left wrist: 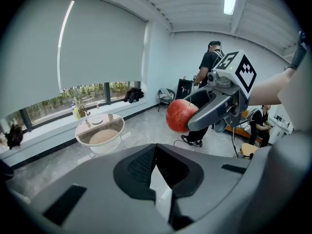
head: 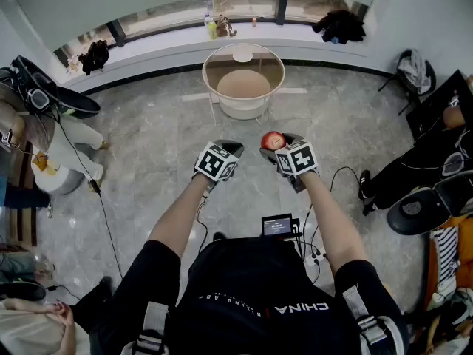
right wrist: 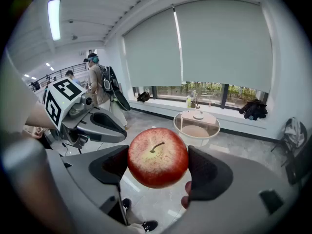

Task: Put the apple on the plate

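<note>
Right gripper view looks straight at the apple (right wrist: 157,157). My right gripper (right wrist: 158,165) has it clamped between its two dark pads, jaws spread wide around it, with the stem facing the camera. It hangs in the air above the grey floor (right wrist: 161,204). A fingertip (right wrist: 185,200) shows just under the apple at five o'clock.

Past the apple, at one o'clock, stands the round glass table (right wrist: 187,118) with the small white plate (right wrist: 198,116) on its top, well apart from the apple. In the head view the table is at twelve o'clock ahead of me and the plate lies near its far edge.

My left gripper (left wrist: 155,152) has its jaws closed together, with nothing between them. In the left gripper view the apple in the right gripper sits at one o'clock from those jaws, and the table at ten o'clock. In the head view the two grippers are side by side, the left at nine o'clock of the right.
</note>
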### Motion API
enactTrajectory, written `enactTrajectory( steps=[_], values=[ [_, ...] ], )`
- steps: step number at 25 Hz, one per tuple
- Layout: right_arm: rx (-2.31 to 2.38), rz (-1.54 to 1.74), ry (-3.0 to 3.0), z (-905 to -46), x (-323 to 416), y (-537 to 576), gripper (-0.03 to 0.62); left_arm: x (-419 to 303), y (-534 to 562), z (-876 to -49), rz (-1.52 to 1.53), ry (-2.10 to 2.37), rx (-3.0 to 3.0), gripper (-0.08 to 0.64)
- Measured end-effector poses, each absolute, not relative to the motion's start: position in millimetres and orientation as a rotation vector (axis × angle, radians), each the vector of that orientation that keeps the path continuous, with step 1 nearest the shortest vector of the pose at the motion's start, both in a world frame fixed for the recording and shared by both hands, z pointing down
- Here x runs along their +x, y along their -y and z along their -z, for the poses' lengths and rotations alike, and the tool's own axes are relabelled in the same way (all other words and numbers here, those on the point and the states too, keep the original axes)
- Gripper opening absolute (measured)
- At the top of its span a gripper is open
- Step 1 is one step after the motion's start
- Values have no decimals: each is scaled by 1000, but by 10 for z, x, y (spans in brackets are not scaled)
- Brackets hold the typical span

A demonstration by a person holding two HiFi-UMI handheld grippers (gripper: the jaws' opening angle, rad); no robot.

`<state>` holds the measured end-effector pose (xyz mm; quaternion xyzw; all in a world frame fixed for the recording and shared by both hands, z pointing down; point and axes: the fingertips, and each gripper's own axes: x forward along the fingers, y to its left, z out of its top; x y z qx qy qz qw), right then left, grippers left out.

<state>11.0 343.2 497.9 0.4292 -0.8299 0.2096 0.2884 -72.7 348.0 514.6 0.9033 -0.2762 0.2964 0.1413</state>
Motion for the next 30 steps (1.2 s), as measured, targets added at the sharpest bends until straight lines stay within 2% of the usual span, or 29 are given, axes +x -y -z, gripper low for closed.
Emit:
enactTrajectory(
  steps=[30],
  values=[
    [1170,-619,2231,-5050,145,-3396,407,-899,-3389,-5221,-817,886,2570,17]
  ],
)
